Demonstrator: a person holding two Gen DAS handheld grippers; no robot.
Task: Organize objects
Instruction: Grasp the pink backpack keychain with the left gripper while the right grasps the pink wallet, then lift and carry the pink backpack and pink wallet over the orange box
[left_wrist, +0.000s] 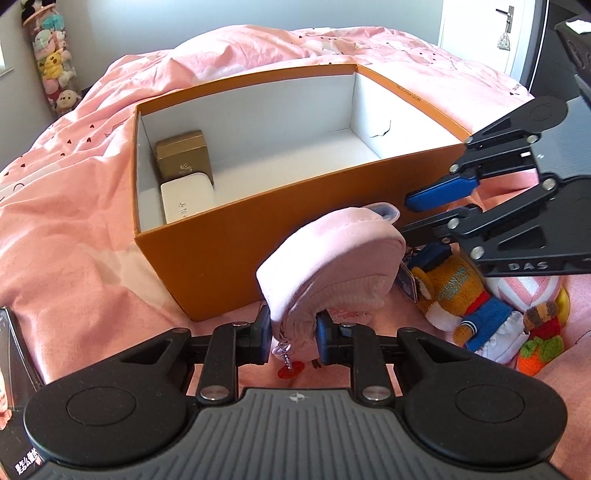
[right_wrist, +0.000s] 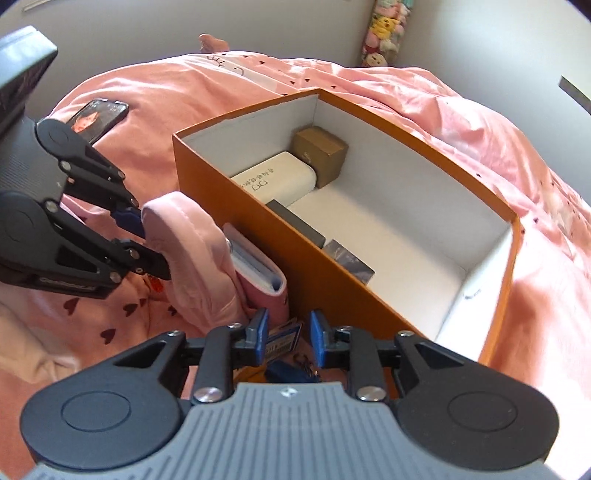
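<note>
Pink fabric fills the jaws of the left gripper (left_wrist: 291, 334): its blue pads are clamped on a soft pink pouch (left_wrist: 328, 258), which is lifted just outside the near wall of the orange box (left_wrist: 236, 236). A small metal chain with a red tag hangs from the pouch's lower end. The box sits open on a pink bedspread (left_wrist: 74, 206) and holds a gold box (left_wrist: 184, 151) in its far corner, with a white case (left_wrist: 188, 201) touching it; the right wrist view also shows two dark flat items along the box's near wall.

The right gripper (right_wrist: 286, 336) hovers beside the box's outer wall with its fingers parted and nothing between them, above a blue-and-white tag and a plush bear in a blue outfit (left_wrist: 465, 295). A pink wallet (right_wrist: 258, 273) leans against the box just beside the pouch. A phone (right_wrist: 98, 118) lies on the bedspread, well apart.
</note>
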